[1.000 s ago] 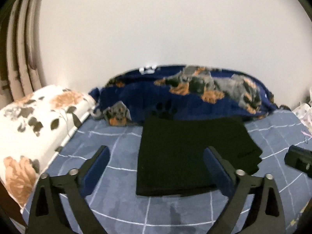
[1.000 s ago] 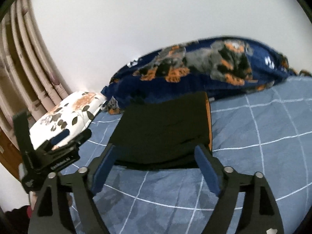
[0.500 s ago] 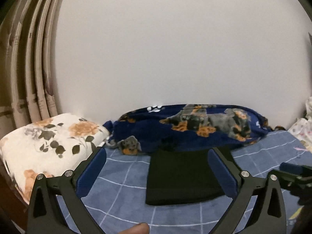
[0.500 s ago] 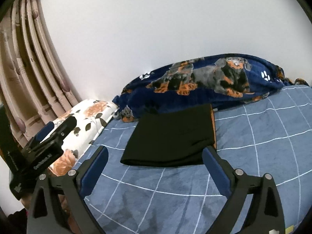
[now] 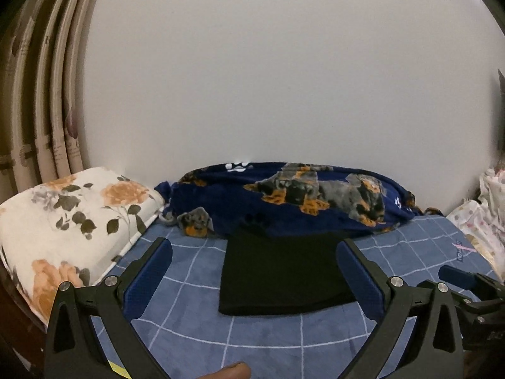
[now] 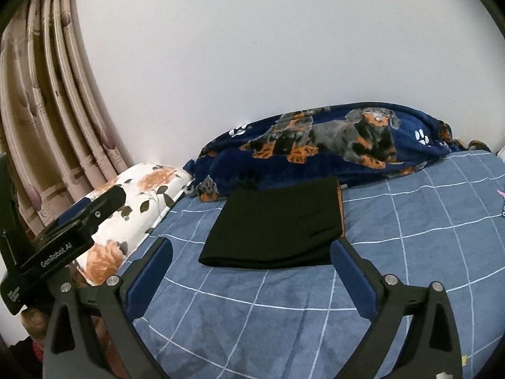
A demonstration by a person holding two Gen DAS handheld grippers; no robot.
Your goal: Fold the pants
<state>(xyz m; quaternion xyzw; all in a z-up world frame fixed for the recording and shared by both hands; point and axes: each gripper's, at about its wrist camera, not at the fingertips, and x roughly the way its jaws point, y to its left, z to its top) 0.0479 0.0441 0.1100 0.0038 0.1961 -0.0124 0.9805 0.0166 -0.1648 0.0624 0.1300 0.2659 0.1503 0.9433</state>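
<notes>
A: Nearest first: how do the jaws stand?

B: The left gripper (image 5: 254,267) is spread wide with nothing between its pads. The right gripper (image 6: 251,267) is just finishing its opening, and it too is empty; the cloth shows between the pads only because it lies farther off.

A: And the pants?

B: The pants (image 6: 274,225) lie flat on the blue sheet (image 6: 410,252), folded into a compact black rectangle, its far edge touching the dog blanket (image 6: 331,145). A floral pillow (image 5: 63,221) sits to the left.

A: So which step is this?

B: I'd judge the folding done and both hands clear (nothing grips the cloth). What's left, if anything, is a check that the edges are square, or a light press to flatten it.

A: Anything unclear?

B: Black on black hides the layers, so I can't count the folds. An orange strip runs along the right edge; trim or lining, I can't tell. A fingertip (image 5: 232,371) is cut off at the near edge of the left view.
</notes>
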